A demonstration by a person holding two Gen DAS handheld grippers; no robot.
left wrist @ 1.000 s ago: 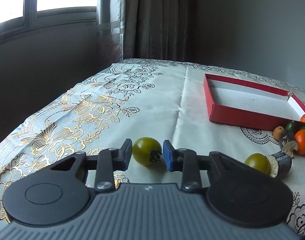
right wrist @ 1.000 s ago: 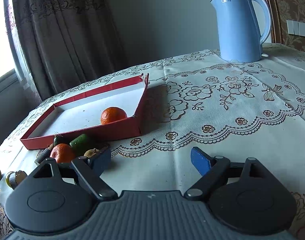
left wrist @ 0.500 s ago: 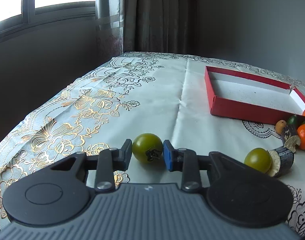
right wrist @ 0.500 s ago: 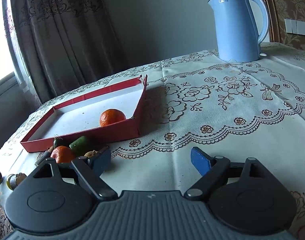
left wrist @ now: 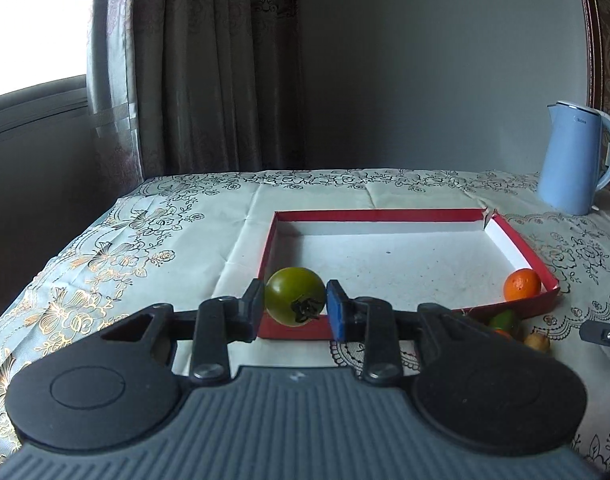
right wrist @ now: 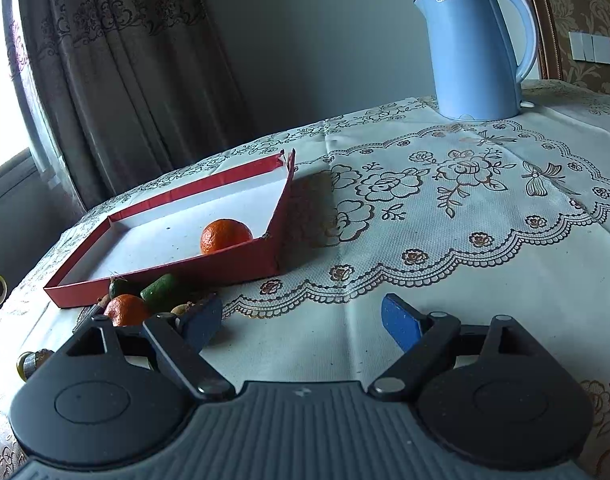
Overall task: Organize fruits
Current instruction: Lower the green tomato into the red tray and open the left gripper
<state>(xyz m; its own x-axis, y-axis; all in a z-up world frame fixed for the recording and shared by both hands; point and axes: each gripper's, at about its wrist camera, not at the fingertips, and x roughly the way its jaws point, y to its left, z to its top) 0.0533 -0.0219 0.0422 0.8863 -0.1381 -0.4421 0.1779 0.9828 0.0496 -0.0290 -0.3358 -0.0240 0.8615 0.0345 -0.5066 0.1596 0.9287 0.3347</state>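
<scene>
The left gripper (left wrist: 295, 307) is clamped on a green tomato (left wrist: 295, 295), pinching it at its widest part with the dark calyx facing the camera. The fruit hangs clear of the tablecloth (left wrist: 185, 248), just in front of the near left corner of the red tray (left wrist: 513, 236).

The likeliest trouble from here is the tomato slipping: it is round and smooth-skinned, and the pads touch only two small spots on its sides (a squeeze hard enough to stop that could bruise or split it). A second risk is the tray's near wall (left wrist: 297, 330), which stands at about the level of the fruit's underside; carried forward too low, the tomato could knock the light cardboard and shove the tray across the cloth. Let go too early, it would probably land outside the tray and roll.

The tray holds a single mandarin (left wrist: 522, 284), resting in its near right corner against the wall; the rest of its white floor is bare. Outside it, touching the near wall, lies a small heap of fruit (right wrist: 145, 300), including another mandarin and something green.

The right gripper (right wrist: 301, 320) stands wide apart over the cloth with nothing between its fingers. The blue kettle (right wrist: 475, 48) stands well apart from the tray.
</scene>
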